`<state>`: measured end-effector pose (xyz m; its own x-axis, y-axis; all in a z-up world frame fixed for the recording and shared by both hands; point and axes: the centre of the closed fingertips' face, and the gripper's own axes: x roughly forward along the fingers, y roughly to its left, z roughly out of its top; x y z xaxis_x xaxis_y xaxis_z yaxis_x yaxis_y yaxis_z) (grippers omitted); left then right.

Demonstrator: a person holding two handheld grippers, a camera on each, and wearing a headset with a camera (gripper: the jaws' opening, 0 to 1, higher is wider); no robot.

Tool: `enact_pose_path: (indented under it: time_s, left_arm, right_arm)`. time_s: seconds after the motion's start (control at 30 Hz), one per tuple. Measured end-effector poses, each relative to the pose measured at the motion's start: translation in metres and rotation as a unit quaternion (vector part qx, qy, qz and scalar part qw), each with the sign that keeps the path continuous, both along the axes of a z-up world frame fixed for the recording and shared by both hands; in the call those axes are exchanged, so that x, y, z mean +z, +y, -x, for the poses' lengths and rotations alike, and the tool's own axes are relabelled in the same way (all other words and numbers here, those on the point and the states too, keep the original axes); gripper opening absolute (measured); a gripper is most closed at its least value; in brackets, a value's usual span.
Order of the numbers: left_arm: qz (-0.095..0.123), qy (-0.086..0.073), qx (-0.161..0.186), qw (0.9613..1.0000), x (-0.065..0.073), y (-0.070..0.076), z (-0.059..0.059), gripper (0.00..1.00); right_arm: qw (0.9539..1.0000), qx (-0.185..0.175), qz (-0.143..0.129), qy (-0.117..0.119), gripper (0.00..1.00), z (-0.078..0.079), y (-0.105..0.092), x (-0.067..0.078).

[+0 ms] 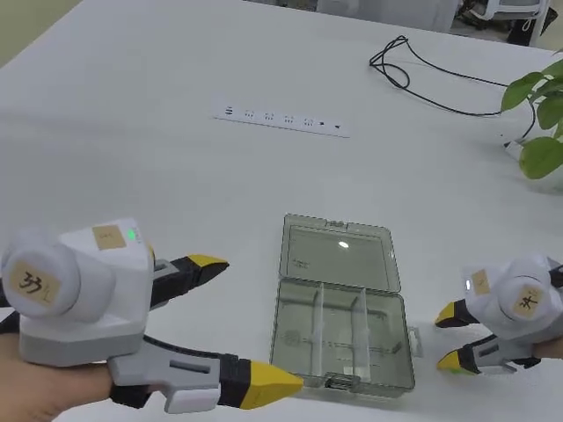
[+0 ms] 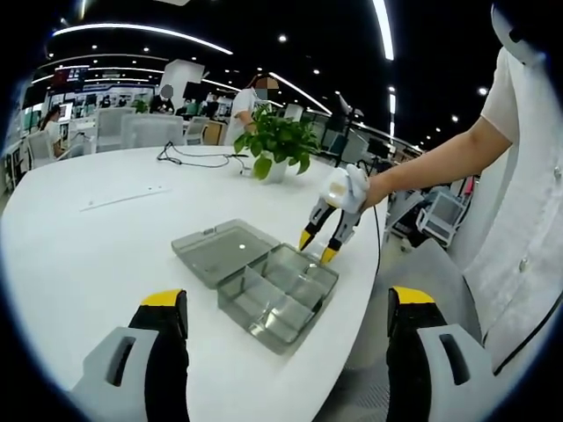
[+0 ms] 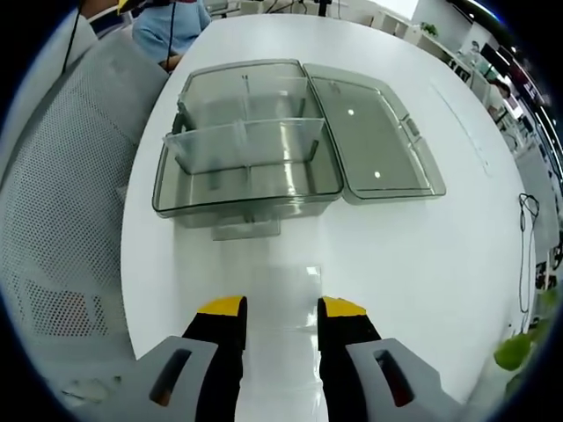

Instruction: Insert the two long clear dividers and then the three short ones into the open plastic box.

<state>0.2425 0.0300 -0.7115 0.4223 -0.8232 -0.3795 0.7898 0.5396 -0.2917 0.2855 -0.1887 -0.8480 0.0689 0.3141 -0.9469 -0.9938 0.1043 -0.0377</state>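
Observation:
The open clear plastic box (image 1: 343, 347) lies on the white table with its lid (image 1: 339, 251) folded flat on the far side. Two long clear dividers (image 1: 318, 321) (image 1: 361, 318) stand inside it, running front to back. They also cross the box (image 3: 246, 185) in the right gripper view as dividers (image 3: 246, 132). My left gripper (image 1: 239, 321) hovers left of the box, jaws wide open and holding nothing. My right gripper (image 1: 447, 337) sits just right of the box, open, pointing at its side wall. In the left gripper view, the right gripper (image 2: 316, 248) hangs over the box's (image 2: 264, 286) far corner.
A small clear piece (image 3: 246, 230) lies against the box wall nearest the right gripper. A white power strip (image 1: 281, 119) and a black cable (image 1: 413, 75) lie farther back. A potted plant (image 1: 541, 114) stands at the right edge. The table edge and a mesh chair (image 3: 62, 193) are close.

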Motion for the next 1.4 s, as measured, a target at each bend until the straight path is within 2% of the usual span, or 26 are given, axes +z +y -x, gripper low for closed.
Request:
enact_pose_path:
  time_s: [0.1, 0.2, 0.43, 0.53, 0.63, 0.73, 0.77, 0.8, 0.87, 0.93, 0.97, 1.0, 1.03, 1.1, 1.13, 1.17, 1.23, 1.27, 1.3, 1.33, 1.4]
  left_arm:
    - [-0.002, -0.002, -0.003, 1.0000, 0.002, -0.001, 0.000, 0.96]
    - [-0.002, -0.003, -0.004, 1.0000, 0.003, -0.002, -0.001, 0.96]
    - [-0.002, -0.002, -0.012, 0.9999, 0.007, -0.009, -0.002, 0.95]
    - [-0.003, 0.004, -0.013, 0.9999, 0.007, -0.012, -0.003, 0.93]
    - [0.006, 0.006, -0.011, 0.9999, 0.012, -0.016, -0.006, 0.92]
    - [0.011, 0.020, -0.008, 0.9997, 0.014, -0.020, -0.009, 0.88]
    - [0.016, 0.026, -0.006, 0.9995, 0.015, -0.022, -0.010, 0.87]
    - [0.025, 0.025, -0.005, 0.9993, 0.018, -0.024, -0.011, 0.86]
    - [0.054, 0.040, 0.001, 0.9978, 0.027, -0.031, -0.012, 0.84]
    - [0.066, 0.070, 0.007, 0.9953, 0.028, -0.034, -0.012, 0.81]
    - [0.071, 0.075, 0.007, 0.9946, 0.029, -0.036, -0.013, 0.79]
    - [0.076, 0.071, 0.006, 0.9946, 0.031, -0.038, -0.015, 0.77]
    - [0.080, 0.076, 0.006, 0.9939, 0.032, -0.040, -0.014, 0.75]
    - [0.089, 0.112, 0.000, 0.9897, 0.034, -0.046, -0.008, 0.68]
    - [0.091, 0.136, 0.000, 0.9866, 0.032, -0.049, -0.006, 0.67]
    - [0.092, 0.141, 0.000, 0.9857, 0.032, -0.050, -0.006, 0.66]
    - [0.096, 0.136, -0.003, 0.9861, 0.034, -0.055, -0.007, 0.64]
    - [0.100, 0.133, -0.009, 0.9861, 0.036, -0.058, -0.005, 0.59]
    - [0.102, 0.138, -0.011, 0.9850, 0.037, -0.059, -0.005, 0.54]
    - [0.109, 0.154, -0.009, 0.9821, 0.037, -0.062, -0.004, 0.49]
    - [0.121, 0.162, -0.006, 0.9793, 0.038, -0.066, -0.004, 0.47]
  right_arm:
    - [0.9999, 0.000, 0.002, -0.013, 0.33, 0.001, -0.003, 0.006]
    - [0.9996, -0.013, -0.010, -0.022, 0.33, 0.002, -0.003, 0.016]
    - [0.9975, -0.027, -0.028, -0.059, 0.33, 0.001, 0.000, 0.043]
    - [0.9964, -0.030, -0.036, -0.071, 0.33, 0.003, 0.003, 0.053]
    - [0.9947, -0.032, -0.048, -0.085, 0.33, 0.006, 0.011, 0.069]
    - [0.9929, -0.031, -0.060, -0.098, 0.33, 0.009, 0.020, 0.082]
    - [0.9918, -0.034, -0.068, -0.102, 0.33, 0.010, 0.025, 0.089]
    - [0.9912, -0.034, -0.073, -0.106, 0.33, 0.011, 0.028, 0.093]
    - [0.9898, -0.033, -0.081, -0.113, 0.33, 0.014, 0.036, 0.102]
    - [0.9887, -0.028, -0.085, -0.120, 0.33, 0.017, 0.043, 0.110]
    - [0.9884, -0.027, -0.086, -0.122, 0.33, 0.019, 0.045, 0.113]
    - [0.9878, -0.024, -0.088, -0.126, 0.33, 0.021, 0.049, 0.117]
    - [0.9873, -0.022, -0.090, -0.129, 0.33, 0.021, 0.052, 0.120]
    - [0.9864, -0.020, -0.095, -0.133, 0.33, 0.024, 0.058, 0.126]
    - [0.9856, -0.018, -0.098, -0.136, 0.33, 0.025, 0.063, 0.131]
    - [0.9852, -0.015, -0.100, -0.138, 0.33, 0.027, 0.066, 0.133]
    - [0.9843, -0.010, -0.103, -0.143, 0.33, 0.029, 0.073, 0.139]
    - [0.9840, -0.007, -0.103, -0.145, 0.33, 0.031, 0.076, 0.141]
    - [0.9834, -0.003, -0.104, -0.148, 0.33, 0.032, 0.080, 0.145]
    - [0.9831, -0.002, -0.105, -0.150, 0.33, 0.033, 0.082, 0.147]
    - [0.9826, 0.001, -0.106, -0.152, 0.33, 0.035, 0.087, 0.150]
